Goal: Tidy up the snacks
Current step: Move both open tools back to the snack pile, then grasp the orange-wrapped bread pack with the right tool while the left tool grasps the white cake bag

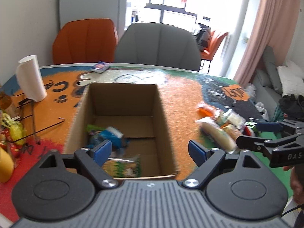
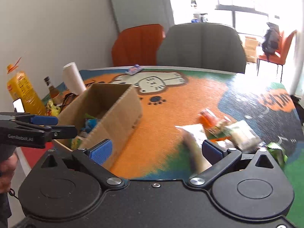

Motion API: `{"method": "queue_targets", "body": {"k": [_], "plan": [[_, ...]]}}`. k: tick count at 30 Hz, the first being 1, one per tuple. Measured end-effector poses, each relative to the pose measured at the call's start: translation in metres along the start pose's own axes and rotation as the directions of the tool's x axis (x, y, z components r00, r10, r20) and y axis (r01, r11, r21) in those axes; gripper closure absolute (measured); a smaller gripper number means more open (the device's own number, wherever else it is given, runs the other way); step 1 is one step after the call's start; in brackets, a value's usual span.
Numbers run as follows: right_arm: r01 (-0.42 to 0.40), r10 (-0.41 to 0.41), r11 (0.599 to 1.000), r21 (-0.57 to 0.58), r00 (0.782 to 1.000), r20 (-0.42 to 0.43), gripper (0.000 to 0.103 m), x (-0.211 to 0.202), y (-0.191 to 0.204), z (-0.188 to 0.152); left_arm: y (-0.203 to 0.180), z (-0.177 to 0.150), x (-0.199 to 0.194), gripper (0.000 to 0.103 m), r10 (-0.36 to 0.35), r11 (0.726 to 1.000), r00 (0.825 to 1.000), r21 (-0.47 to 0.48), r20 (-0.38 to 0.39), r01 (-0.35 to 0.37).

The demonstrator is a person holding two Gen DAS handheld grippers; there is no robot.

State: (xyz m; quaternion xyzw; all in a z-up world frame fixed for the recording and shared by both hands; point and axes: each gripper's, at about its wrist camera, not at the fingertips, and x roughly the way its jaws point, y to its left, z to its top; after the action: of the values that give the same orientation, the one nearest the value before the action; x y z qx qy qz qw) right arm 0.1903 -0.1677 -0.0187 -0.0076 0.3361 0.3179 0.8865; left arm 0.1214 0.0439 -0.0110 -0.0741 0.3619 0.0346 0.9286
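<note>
Both claws gape wide and hold nothing: the left gripper (image 1: 150, 152) hangs over the cardboard box (image 1: 121, 102), where several snack packets (image 1: 106, 134) lie. The right gripper (image 2: 161, 150) hangs beside a heap of snacks (image 2: 218, 131) near the tabletop's (image 2: 171, 102) right edge.

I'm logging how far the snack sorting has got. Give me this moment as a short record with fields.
box: open cardboard box on the patterned table mat
in box: several snack packets
still out: pile of snack packets on the mat, right of the box
far edge: one small blue packet
left gripper: open, empty, over the box
right gripper: open, empty, near the pile
</note>
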Motion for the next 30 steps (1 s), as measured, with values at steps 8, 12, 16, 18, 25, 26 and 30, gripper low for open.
{"method": "queue_targets", "body": {"k": [8,12,16,18,25,26,30], "plan": [[0.053,-0.053,0.997,0.059,0.999,0.011,0.001,-0.015,-0.039,-0.017,-0.043,0.001,0.013,0.016,-0.059,0.997,0.998,0.039,0.006,0.059],[0.076,-0.077,0.993,0.089,0.997,0.005,0.002,-0.02,-0.059,-0.027,-0.062,0.001,0.023,0.016,-0.086,0.995,0.996,0.049,0.006,0.086],[0.089,-0.089,0.99,0.107,0.996,-0.009,0.011,-0.02,-0.073,-0.036,-0.08,0.0,0.035,0.017,-0.097,0.994,0.995,0.051,-0.004,0.098],[0.09,-0.089,0.989,0.114,0.996,-0.016,0.018,-0.017,-0.079,-0.039,-0.09,-0.001,0.042,0.018,-0.108,0.993,0.994,0.05,-0.017,0.109],[0.082,-0.077,0.987,0.142,0.996,-0.037,0.042,0.0,-0.097,-0.044,-0.116,-0.002,0.07,0.023,-0.12,0.991,0.992,0.058,-0.038,0.122],[0.082,-0.077,0.986,0.146,0.996,-0.042,0.043,0.003,-0.099,-0.044,-0.119,-0.001,0.074,0.023,-0.126,0.99,0.991,0.056,-0.045,0.128],[0.08,-0.072,0.985,0.153,0.996,-0.059,0.049,0.018,-0.106,-0.045,-0.128,-0.001,0.096,0.034,-0.128,0.991,0.989,0.041,-0.078,0.131]]}}
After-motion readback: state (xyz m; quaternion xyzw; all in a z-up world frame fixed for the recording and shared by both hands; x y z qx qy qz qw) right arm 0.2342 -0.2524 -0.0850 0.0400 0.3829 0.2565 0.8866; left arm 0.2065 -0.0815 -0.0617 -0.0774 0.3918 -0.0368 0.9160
